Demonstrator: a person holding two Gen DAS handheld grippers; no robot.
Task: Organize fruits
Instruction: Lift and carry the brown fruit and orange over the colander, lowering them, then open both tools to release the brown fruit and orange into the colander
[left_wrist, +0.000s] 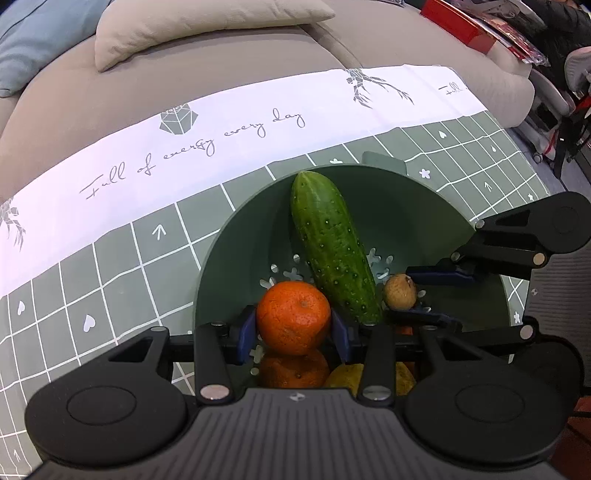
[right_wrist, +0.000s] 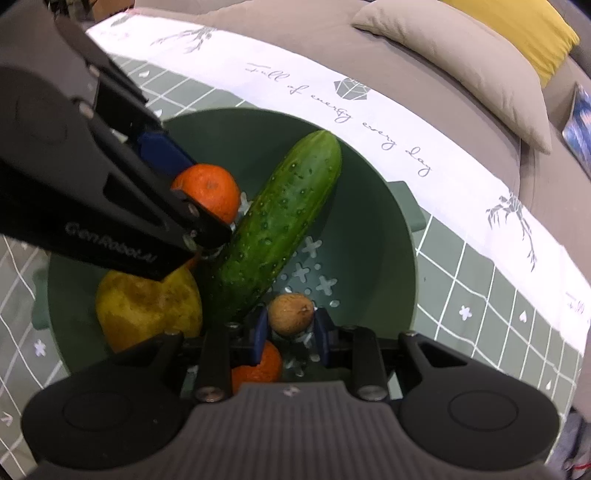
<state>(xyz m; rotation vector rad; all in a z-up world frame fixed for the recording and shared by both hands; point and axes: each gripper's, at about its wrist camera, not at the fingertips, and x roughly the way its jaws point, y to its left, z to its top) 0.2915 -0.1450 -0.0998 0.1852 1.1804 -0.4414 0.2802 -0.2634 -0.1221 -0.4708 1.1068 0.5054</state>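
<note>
A green colander bowl (left_wrist: 424, 206) (right_wrist: 373, 206) stands on the checked cloth. A cucumber (left_wrist: 334, 245) (right_wrist: 280, 221) lies across it. My left gripper (left_wrist: 293, 321) is shut on an orange (left_wrist: 293, 317) (right_wrist: 208, 192) just above a second orange (left_wrist: 293, 369) (right_wrist: 258, 363). My right gripper (right_wrist: 290, 325) is shut on a small brown fruit (right_wrist: 290, 313) (left_wrist: 399, 291) inside the bowl. A yellow pear (right_wrist: 147, 306) (left_wrist: 349, 376) lies in the bowl, partly hidden by the left gripper.
The green checked tablecloth (left_wrist: 110, 280) (right_wrist: 498, 295) has a white printed border (left_wrist: 221, 140). A beige sofa with pillows (left_wrist: 192, 26) (right_wrist: 461, 66) lies behind the table. Red items (left_wrist: 465, 22) sit at the far right.
</note>
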